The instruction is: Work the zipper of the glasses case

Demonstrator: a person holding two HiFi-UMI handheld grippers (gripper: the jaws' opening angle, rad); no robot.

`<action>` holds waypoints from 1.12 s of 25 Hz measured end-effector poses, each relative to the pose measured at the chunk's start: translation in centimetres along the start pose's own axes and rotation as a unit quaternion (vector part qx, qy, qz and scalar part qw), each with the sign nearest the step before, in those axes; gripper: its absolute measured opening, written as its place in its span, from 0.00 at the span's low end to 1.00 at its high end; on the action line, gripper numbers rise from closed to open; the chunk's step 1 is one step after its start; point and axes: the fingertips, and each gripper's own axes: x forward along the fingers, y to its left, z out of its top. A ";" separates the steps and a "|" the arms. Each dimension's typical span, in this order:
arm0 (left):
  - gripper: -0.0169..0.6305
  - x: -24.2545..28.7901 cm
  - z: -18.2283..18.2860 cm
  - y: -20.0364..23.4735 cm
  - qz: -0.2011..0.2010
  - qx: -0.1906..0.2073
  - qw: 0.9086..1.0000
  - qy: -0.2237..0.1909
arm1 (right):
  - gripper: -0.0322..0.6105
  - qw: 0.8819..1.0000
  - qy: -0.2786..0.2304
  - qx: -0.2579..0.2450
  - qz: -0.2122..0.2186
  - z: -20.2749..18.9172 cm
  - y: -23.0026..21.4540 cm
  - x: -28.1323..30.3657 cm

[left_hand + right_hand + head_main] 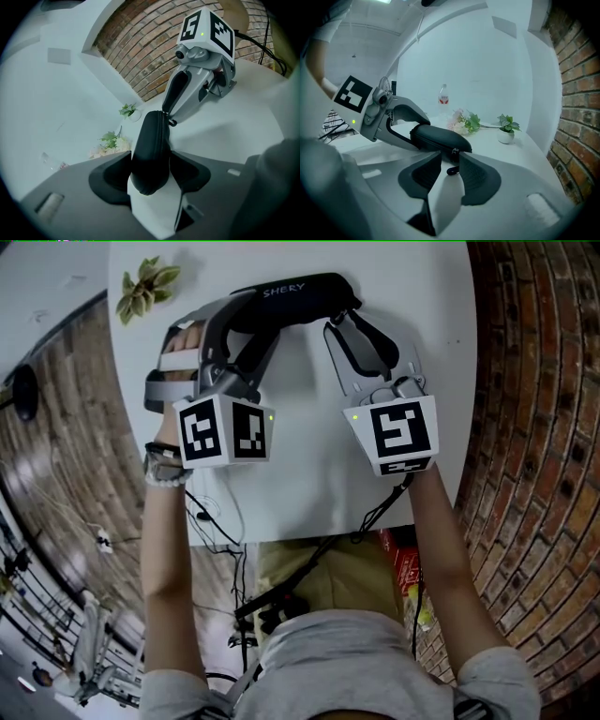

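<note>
**Black zip case held at a white bench**

A white bench (309,474) stands beside a red brick wall (534,427). The black oval zippered glasses case (300,296), lettered "SHERY", lies at the bench's far side. The left gripper (150,164) clamps one end. The right gripper (449,161) stands narrow, not closed, around the zipper pull (453,170).

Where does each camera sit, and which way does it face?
Head view: on the person's head, facing steeply down at the white table; both forearms, left gripper and right gripper show, the glasses case between them.
Left gripper view: rides the left gripper, looking along its jaws clamped on the case's end; right gripper beyond.
Right gripper view: rides the right gripper, looking along its jaws, zipper pull between them; left gripper beyond.
Shared: all three see the case; each gripper view sees the other gripper.
</note>
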 end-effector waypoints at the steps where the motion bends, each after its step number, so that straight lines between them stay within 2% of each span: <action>1: 0.42 0.0 0.0 0.0 0.001 0.002 1.000 0.001 | 0.23 1.000 0.000 -0.003 0.000 0.1 0.0 0.1; 9: 0.42 0.1 0.0 0.0 0.008 0.013 1.000 0.004 | 0.16 1.000 0.004 -0.006 -0.015 0.0 -0.5 0.3; 13: 0.42 0.0 -0.1 -0.1 0.008 0.012 1.000 0.005 | 0.16 1.000 0.006 -0.004 -0.016 -0.1 -0.4 0.3; 20: 0.42 0.1 -0.1 0.0 0.008 0.010 1.000 0.003 | 0.10 1.000 0.010 0.019 -0.020 -0.4 -0.6 0.3; 28: 0.42 0.1 -0.1 0.0 0.009 0.011 1.000 0.005 | 0.09 0.999 0.017 0.026 -0.013 -0.5 -0.6 0.1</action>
